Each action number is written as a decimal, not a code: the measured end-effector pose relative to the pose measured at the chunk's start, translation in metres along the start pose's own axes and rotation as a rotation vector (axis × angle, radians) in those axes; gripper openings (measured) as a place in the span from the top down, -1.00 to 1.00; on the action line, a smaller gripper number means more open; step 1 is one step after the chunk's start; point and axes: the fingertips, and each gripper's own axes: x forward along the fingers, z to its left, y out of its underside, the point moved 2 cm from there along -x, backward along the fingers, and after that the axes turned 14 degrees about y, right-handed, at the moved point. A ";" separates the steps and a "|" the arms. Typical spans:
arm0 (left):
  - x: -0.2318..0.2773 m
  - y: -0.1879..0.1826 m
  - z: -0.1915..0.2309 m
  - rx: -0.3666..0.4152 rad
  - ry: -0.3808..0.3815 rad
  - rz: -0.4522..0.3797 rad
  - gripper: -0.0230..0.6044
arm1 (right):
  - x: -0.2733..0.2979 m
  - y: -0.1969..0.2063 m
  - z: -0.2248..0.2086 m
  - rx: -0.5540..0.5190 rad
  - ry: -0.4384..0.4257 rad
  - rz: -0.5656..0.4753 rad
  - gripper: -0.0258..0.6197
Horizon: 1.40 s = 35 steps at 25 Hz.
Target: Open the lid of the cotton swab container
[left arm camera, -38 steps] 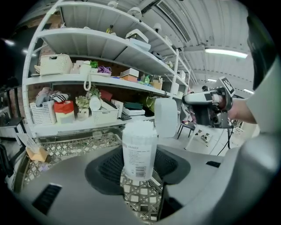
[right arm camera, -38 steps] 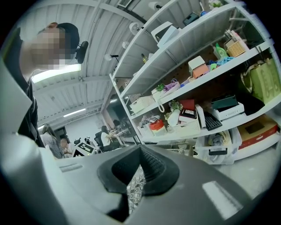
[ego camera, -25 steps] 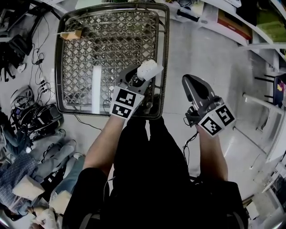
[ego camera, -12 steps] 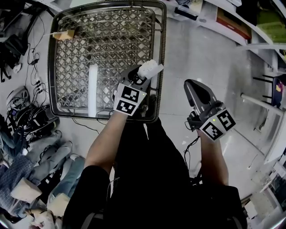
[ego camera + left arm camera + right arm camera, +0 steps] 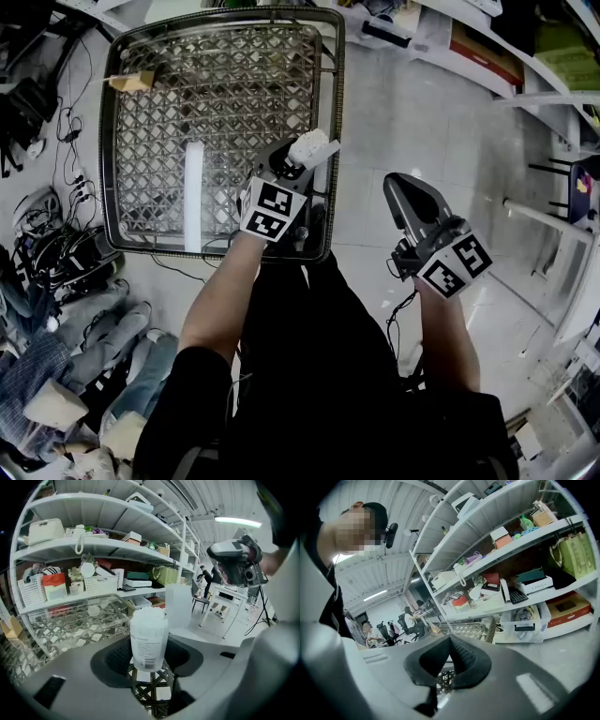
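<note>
A clear round cotton swab container (image 5: 149, 634), packed with white swabs, stands upright between the jaws of my left gripper (image 5: 149, 663), which is shut on its lower part. In the head view the container (image 5: 312, 148) is held over the near right corner of the wire mesh table (image 5: 336, 112), in my left gripper (image 5: 302, 161). A translucent flap (image 5: 179, 603) rises just behind its top; I cannot tell whether it is the lid. My right gripper (image 5: 405, 184) hangs over the floor to the right, shut and empty, and the right gripper view shows its pads (image 5: 461, 660) pressed together.
A small yellow object (image 5: 131, 82) lies at the table's far left corner. Cables and clothes (image 5: 56, 253) crowd the floor on the left. Shelves with boxes and baskets (image 5: 497, 47) run along the far right. The person's legs (image 5: 309, 356) fill the lower middle.
Hardly anything: the view has drifted a little, so the table sits slightly further left. Both grippers keep their places and the container stays in the left jaws.
</note>
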 end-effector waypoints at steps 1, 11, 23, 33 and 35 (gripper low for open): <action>0.000 0.002 0.000 0.002 -0.004 0.008 0.30 | 0.000 0.000 0.001 -0.001 -0.003 0.002 0.89; -0.008 0.010 0.002 0.014 -0.035 0.030 0.16 | 0.003 -0.001 0.012 -0.024 -0.033 0.025 0.89; -0.017 0.025 -0.010 0.030 0.045 0.131 0.01 | -0.003 -0.020 0.027 -0.045 -0.068 0.008 0.89; -0.039 0.028 -0.010 0.006 0.078 0.202 0.00 | -0.003 -0.044 0.039 -0.041 -0.101 -0.018 0.89; -0.050 0.021 -0.010 0.004 0.078 0.201 0.00 | -0.002 -0.053 0.044 -0.044 -0.113 -0.031 0.89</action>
